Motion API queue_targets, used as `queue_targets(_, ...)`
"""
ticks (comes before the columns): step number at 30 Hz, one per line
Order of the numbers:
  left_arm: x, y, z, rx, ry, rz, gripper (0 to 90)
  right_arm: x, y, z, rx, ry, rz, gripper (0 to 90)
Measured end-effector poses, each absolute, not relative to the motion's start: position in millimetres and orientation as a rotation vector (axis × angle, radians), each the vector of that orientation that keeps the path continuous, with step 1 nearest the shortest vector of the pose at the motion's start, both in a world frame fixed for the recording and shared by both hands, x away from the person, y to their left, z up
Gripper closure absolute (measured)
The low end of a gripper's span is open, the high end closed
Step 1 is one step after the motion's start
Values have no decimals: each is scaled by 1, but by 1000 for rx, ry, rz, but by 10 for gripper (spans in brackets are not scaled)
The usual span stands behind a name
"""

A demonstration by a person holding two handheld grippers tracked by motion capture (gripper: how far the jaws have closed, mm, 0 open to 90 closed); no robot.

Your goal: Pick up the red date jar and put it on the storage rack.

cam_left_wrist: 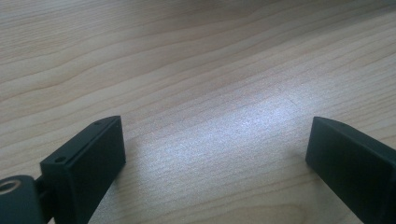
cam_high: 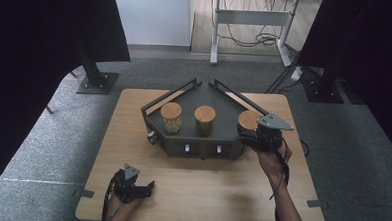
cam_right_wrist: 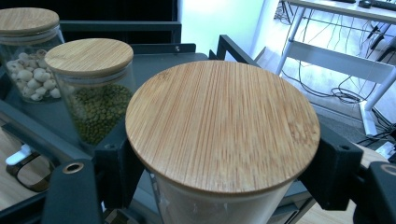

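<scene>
Right gripper [cam_high: 250, 134] clamps bamboo-lidded jar [cam_right_wrist: 219, 126] at tray [cam_high: 182, 140] front edge, 3 o'clock end. Left gripper [cam_left_wrist: 215, 154] wide open, empty, bare table [cam_high: 200, 191] at 7 o'clock.

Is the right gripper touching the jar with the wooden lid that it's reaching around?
Touching. In the right gripper view, the right gripper has its black jaws pressed against both sides of the jar, just under the lid's rim, with no gap showing.
</scene>
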State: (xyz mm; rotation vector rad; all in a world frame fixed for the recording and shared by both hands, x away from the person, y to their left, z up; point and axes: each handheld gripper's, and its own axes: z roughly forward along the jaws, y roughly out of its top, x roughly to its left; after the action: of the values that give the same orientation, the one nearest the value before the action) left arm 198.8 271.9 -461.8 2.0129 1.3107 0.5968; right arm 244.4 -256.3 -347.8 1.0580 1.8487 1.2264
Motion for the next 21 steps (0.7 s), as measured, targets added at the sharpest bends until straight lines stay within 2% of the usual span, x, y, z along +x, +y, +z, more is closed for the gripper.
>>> queue_targets(21, 199, 272, -462, 2014, 1310, 596, 42, 268, -244, -350, 1057, 1850, 1240, 246)
